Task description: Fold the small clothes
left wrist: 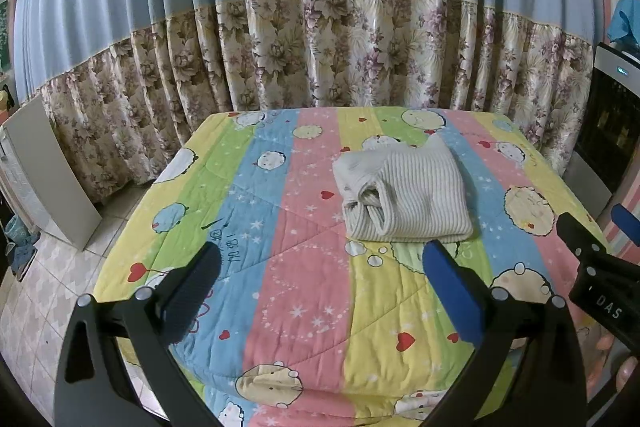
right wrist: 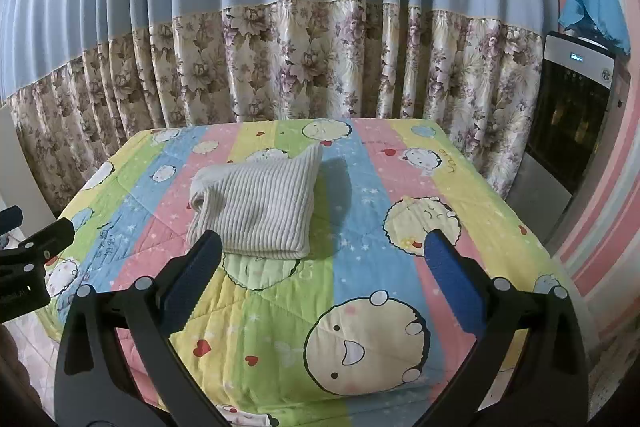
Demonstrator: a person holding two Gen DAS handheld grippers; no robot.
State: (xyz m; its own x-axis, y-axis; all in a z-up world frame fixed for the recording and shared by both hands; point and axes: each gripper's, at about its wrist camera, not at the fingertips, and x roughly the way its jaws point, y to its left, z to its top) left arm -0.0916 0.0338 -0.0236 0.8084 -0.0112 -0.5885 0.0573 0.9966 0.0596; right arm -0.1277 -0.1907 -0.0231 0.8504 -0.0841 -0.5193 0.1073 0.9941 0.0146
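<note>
A cream ribbed knit garment [left wrist: 404, 195] lies folded into a compact bundle on the striped cartoon quilt [left wrist: 304, 267], its rolled cuffs facing left. In the right wrist view the same garment [right wrist: 256, 207] rests just beyond my left finger. My left gripper [left wrist: 324, 259] hovers open over the quilt, short of the garment and a little left of it, holding nothing. My right gripper [right wrist: 324, 247] is open too, empty, with the garment's near right corner between and beyond its fingers. Each gripper shows at the edge of the other's view: the right gripper [left wrist: 592, 243], the left gripper [right wrist: 36, 239].
The quilt [right wrist: 400, 227] covers a small table standing before a blue and floral curtain [left wrist: 320, 59]. A dark appliance [right wrist: 572, 123] with a blue cloth [right wrist: 596, 11] on top stands at the right. A white panel [left wrist: 52, 179] leans at the left over tiled floor.
</note>
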